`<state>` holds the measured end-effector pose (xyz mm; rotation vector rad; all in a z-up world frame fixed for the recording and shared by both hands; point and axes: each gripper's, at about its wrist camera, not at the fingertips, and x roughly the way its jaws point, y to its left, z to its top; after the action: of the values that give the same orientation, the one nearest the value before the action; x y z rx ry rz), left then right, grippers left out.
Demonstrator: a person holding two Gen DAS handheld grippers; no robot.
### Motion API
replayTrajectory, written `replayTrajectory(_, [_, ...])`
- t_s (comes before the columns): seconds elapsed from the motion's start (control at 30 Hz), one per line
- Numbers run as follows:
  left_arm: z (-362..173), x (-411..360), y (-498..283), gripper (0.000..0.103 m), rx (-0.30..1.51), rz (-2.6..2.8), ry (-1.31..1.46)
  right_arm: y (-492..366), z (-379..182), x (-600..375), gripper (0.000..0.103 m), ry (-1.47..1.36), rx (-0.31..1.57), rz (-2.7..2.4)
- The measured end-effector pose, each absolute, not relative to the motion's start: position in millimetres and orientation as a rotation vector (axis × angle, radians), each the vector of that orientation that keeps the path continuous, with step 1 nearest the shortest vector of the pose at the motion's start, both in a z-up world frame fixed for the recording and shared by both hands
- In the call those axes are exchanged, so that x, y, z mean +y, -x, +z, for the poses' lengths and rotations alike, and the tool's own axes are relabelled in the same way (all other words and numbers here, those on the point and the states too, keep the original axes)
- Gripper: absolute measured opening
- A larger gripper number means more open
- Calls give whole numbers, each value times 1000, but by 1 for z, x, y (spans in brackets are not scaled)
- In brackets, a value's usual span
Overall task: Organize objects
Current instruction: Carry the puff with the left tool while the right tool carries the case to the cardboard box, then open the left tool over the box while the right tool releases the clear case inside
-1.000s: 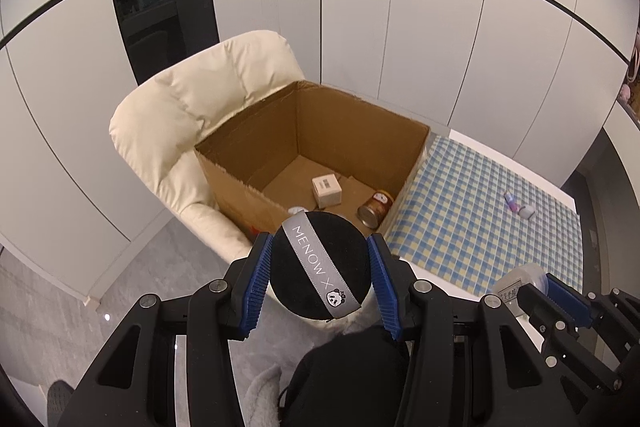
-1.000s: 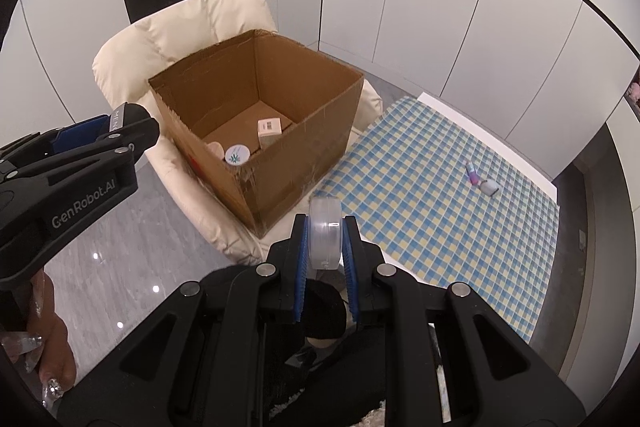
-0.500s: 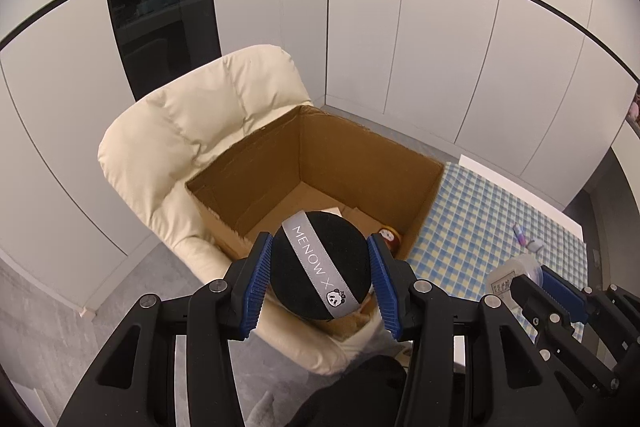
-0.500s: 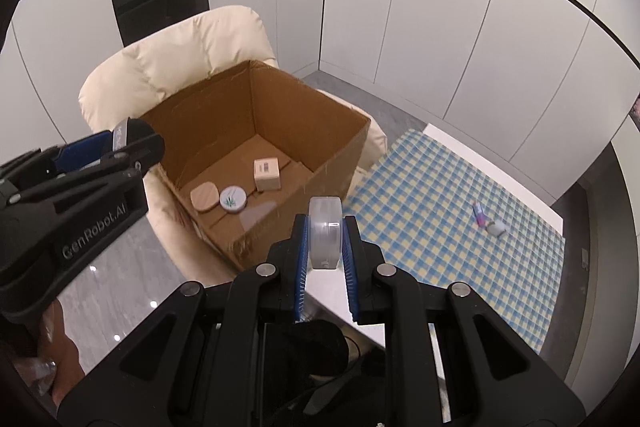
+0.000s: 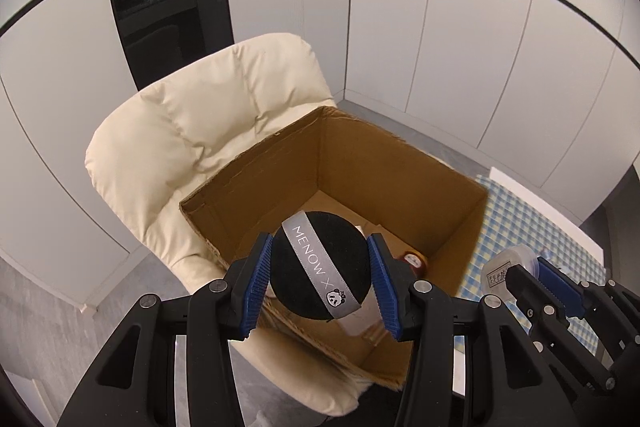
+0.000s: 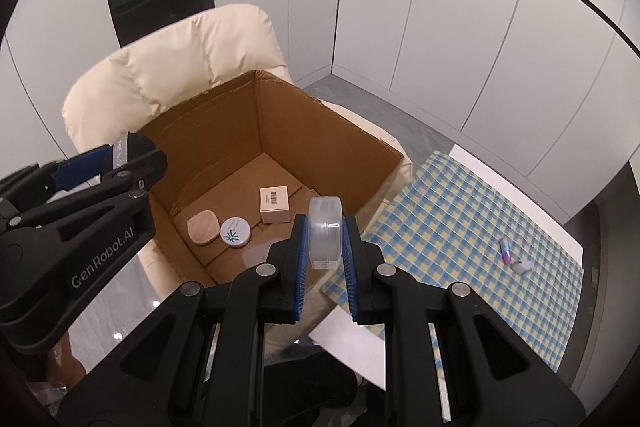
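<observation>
Both grippers are carrying loads toward the box (image 6: 320, 131), which is sitting on the cream chair (image 5: 208, 131) beside the checked counter (image 6: 460, 227). Left gripper (image 5: 320, 271) is clamping a black puff (image 5: 320, 267) with a grey ribbon, hanging over the box's near rim. Right gripper (image 6: 325, 241) is pinching a clear round case (image 6: 325, 231) edge-on, jaws nearly together, hovering above the box's near-right corner. Already lying on the box floor: a small carton (image 6: 274, 203), a white tin (image 6: 235, 231), a tan pad (image 6: 203, 227); a red-topped jar (image 5: 412, 261) is showing by the right wall in the left view. Two small items (image 6: 514, 259) are waiting on the counter, well apart from the box. Judgement: the step in hand is the drop-off. To do it well, each gripper should be fully inside the rim before letting go, aiming for bare cardboard rather than on top of the carton or tin. The puff is soft and should land quietly; the case is rigid and thin, likely to roll or bounce if released on edge, so lowering it near the floor first seems wise. Keep the two grippers from crowding each other over the opening.
</observation>
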<state>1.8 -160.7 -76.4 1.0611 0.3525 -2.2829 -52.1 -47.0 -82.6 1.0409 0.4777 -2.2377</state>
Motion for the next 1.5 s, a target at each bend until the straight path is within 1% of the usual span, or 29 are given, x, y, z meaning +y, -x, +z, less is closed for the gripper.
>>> replayTrajectory(0.2, [-103, -185, 19, 48, 334, -2225, -1094, 71, -110, -71, 17, -1072, 475, -2210])
replayTrajectory(0.43, [-123, -197, 34, 48, 312, -2229, -1159, 82, -133, -94, 17, -1113, 496, -2179])
replayTrajectory(0.83, [-141, -196, 41, 49, 311, -2227, -1220, 89, -150, -99, 17, -1174, 505, -2165])
replayTrajectory(0.93, [-139, -195, 41, 52, 306, -2246, -1207, 90, -150, -98, 17, -1173, 484, -2165])
replayTrajectory(0.97, [-136, -194, 40, 57, 303, -2272, -1196, 90, -148, -97, 19, -1155, 468, -2163])
replayTrajectory(1.0, [-134, -193, 40, 63, 288, -2295, -1186, 88, -147, -95, 26, -1135, 454, -2160])
replayTrajectory(1.07, [-128, -190, 38, 93, 257, -2310, -1160, 86, -144, -94, 89, -1118, 454, -2169])
replayTrajectory(1.1, [-124, -188, 37, 99, 241, -2313, -1136, 85, -143, -94, 98, -1104, 453, -2181])
replayTrajectory(1.13, [-120, -186, 35, 103, 229, -2316, -1111, 83, -140, -92, 103, -1077, 447, -2202])
replayTrajectory(1.5, [-117, -188, 29, 103, 269, -2305, -1102, 87, -133, -88, 103, -1089, 412, -2204])
